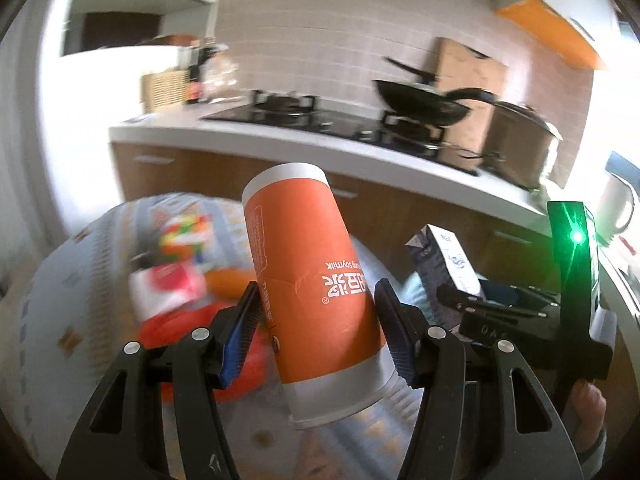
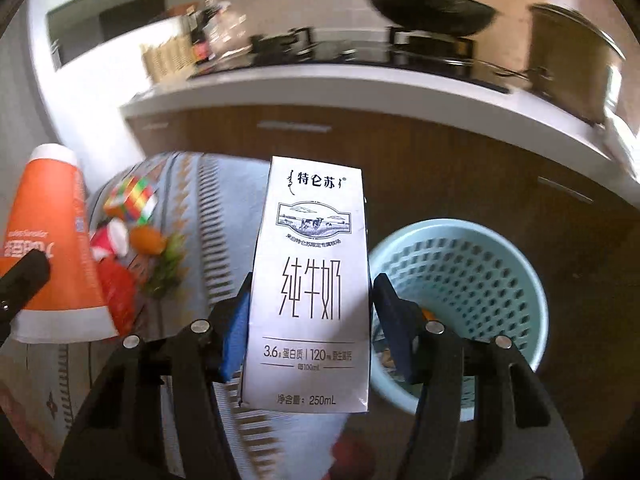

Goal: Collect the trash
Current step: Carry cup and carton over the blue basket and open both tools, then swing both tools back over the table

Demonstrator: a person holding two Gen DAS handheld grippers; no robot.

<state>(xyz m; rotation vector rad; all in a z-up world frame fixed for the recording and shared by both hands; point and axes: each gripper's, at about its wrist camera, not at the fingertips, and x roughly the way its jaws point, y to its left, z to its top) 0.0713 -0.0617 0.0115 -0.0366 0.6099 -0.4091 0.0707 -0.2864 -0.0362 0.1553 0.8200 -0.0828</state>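
Midway, both pieces are lifted but not binned: left gripper jaws half-open clamp the cup, right gripper jaws clamp the carton, bin at its four o'clock.

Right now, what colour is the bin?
Pale blue-green bin, clearest in the right wrist view.

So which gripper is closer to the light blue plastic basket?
Right. The right gripper, holding the white milk carton, is beside the light blue plastic basket; the left gripper, holding the orange cup, is farther away.
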